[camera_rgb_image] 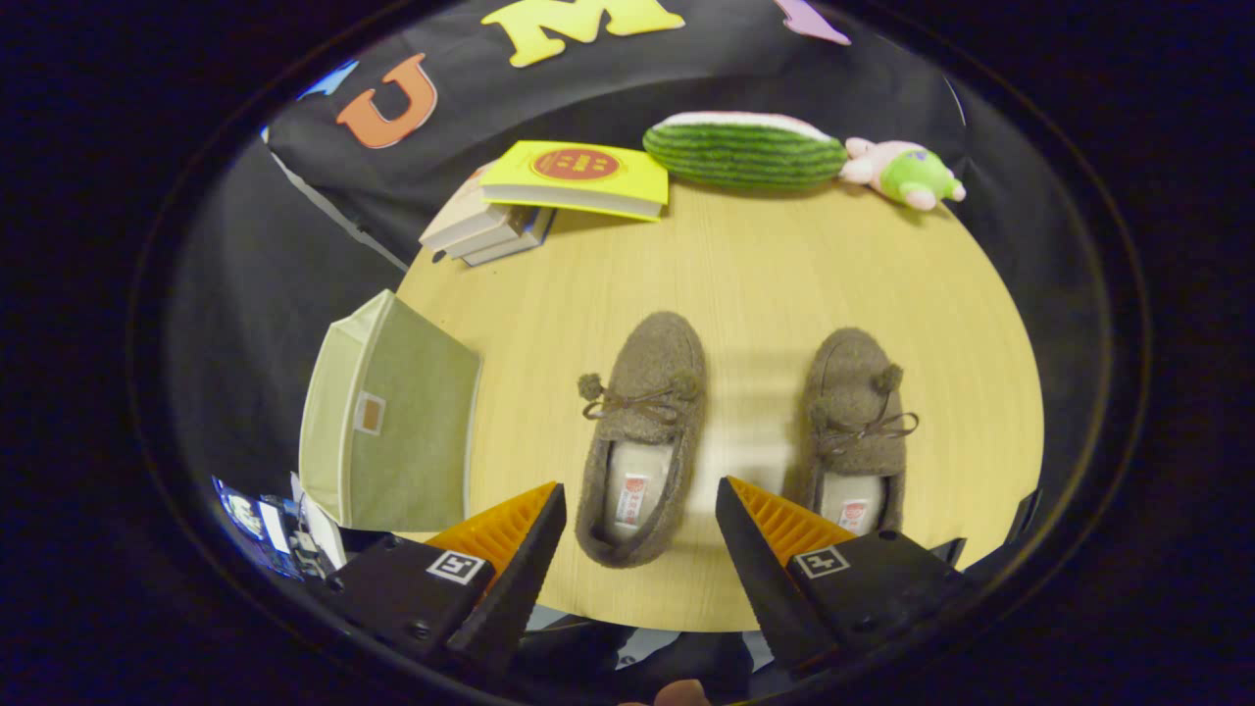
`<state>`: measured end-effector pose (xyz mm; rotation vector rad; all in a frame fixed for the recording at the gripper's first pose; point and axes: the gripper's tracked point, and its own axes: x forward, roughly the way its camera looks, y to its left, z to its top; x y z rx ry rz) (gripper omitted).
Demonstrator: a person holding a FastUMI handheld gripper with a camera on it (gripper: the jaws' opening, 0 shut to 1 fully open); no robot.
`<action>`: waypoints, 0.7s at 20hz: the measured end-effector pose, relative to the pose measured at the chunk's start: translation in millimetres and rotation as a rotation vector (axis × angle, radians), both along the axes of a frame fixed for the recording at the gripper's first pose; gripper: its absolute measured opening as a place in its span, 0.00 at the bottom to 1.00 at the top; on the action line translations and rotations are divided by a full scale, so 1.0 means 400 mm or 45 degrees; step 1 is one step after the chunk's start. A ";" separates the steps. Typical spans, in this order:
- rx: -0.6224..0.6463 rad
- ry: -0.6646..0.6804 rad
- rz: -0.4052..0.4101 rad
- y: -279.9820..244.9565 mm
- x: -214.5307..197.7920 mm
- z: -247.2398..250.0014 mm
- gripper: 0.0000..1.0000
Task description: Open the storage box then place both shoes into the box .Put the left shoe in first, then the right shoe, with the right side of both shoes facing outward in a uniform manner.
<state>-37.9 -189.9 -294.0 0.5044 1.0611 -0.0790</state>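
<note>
- The gripper [639, 510] hangs over the near edge of the surface [765, 284], its jaws wide apart and holding nothing.
- The left shoe [642, 436] lies flat between the jaws and just ahead of them, its heel toward them.
- The right shoe [855, 431] lies beside the left shoe, apart from it.
- The box [392, 427] stands on the other side of the left shoe, at the surface's edge.
- Books [549, 196], a watermelon toy [743, 149] and a small soft toy [907, 174] sit far beyond the left shoe.
</note>
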 end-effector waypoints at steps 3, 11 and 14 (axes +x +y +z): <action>0.095 0.090 0.014 -0.004 0.019 -0.070 0.96; 0.213 0.228 0.022 0.006 0.048 -0.150 0.68; 0.229 0.259 0.008 0.010 0.050 -0.167 0.46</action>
